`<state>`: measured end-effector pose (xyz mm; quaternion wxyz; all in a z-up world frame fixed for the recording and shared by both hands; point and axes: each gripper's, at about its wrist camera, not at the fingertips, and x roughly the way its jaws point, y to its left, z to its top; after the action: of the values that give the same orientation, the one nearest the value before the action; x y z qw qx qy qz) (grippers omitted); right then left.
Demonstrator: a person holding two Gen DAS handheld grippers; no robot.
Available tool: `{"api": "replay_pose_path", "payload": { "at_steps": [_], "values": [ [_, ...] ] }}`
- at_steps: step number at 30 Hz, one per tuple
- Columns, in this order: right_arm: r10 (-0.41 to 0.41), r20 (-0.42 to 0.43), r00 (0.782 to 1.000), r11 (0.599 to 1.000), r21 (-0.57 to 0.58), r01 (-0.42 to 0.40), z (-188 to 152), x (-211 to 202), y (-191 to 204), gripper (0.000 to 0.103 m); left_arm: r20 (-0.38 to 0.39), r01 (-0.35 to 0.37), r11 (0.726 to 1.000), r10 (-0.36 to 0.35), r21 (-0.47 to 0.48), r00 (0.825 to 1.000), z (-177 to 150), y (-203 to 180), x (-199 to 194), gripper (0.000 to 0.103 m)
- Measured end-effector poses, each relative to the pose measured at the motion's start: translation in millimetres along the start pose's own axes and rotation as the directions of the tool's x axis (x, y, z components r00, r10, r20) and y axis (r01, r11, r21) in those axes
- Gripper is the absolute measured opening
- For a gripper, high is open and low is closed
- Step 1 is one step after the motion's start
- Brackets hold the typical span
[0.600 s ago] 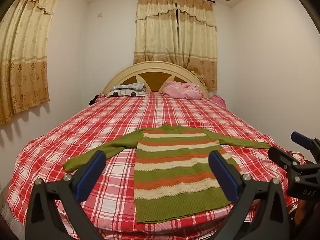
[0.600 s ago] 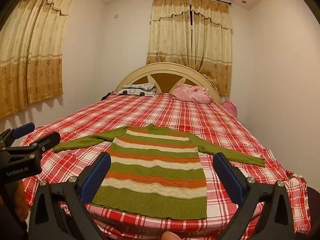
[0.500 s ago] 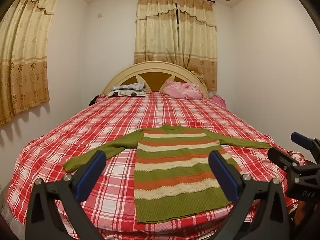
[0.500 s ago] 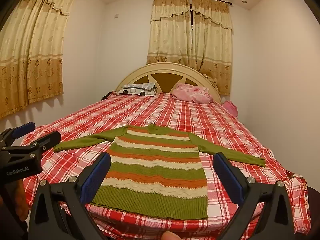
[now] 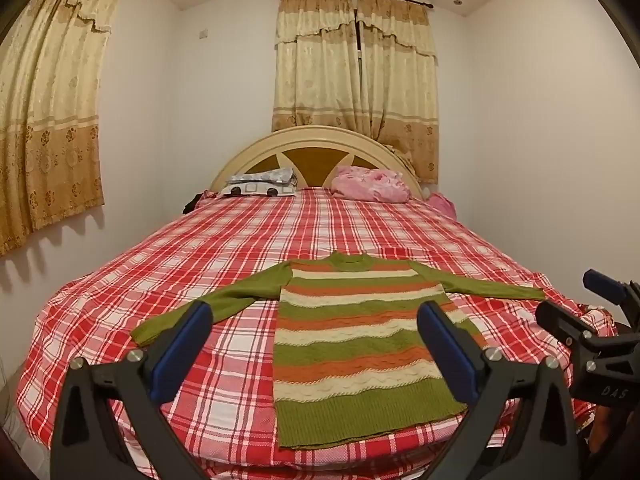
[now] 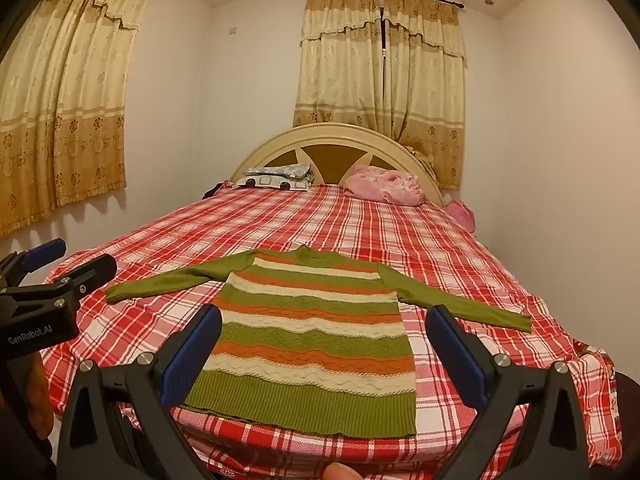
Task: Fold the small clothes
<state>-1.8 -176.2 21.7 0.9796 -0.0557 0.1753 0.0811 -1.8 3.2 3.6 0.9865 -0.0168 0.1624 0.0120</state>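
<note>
A striped knit sweater (image 5: 360, 344) in green, orange and cream lies flat and unfolded at the foot of the bed, on the red plaid bedspread (image 5: 248, 240), neck toward the arched headboard (image 5: 316, 148) and both green sleeves spread out to the sides. I hold the left gripper (image 5: 314, 350) above the bed's near edge, its blue-padded fingers (image 5: 180, 350) wide apart and gripping nothing. My right gripper (image 6: 326, 356) hangs just beside it at the same edge, fingers likewise spread wide and touching no cloth, the sweater's hem showing between them. At the head of the bed rest a patterned grey pillow (image 6: 280, 176) and a pink bundle (image 6: 384, 184). Gold-trimmed curtains (image 6: 382, 60) hang closed behind the headboard.
</note>
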Motion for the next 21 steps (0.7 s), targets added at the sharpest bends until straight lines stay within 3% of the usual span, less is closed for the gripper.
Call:
{"api": "replay_pose_path", "payload": {
  "at_steps": [21],
  "values": [
    [-0.002,-0.010,1.000,1.000,-0.003,0.002,-4.1,6.5,2.9,0.102,0.002,-0.003,1.000,0.003,-0.007,1.000,0.8,3.2,1.9,0.103]
  ]
}}
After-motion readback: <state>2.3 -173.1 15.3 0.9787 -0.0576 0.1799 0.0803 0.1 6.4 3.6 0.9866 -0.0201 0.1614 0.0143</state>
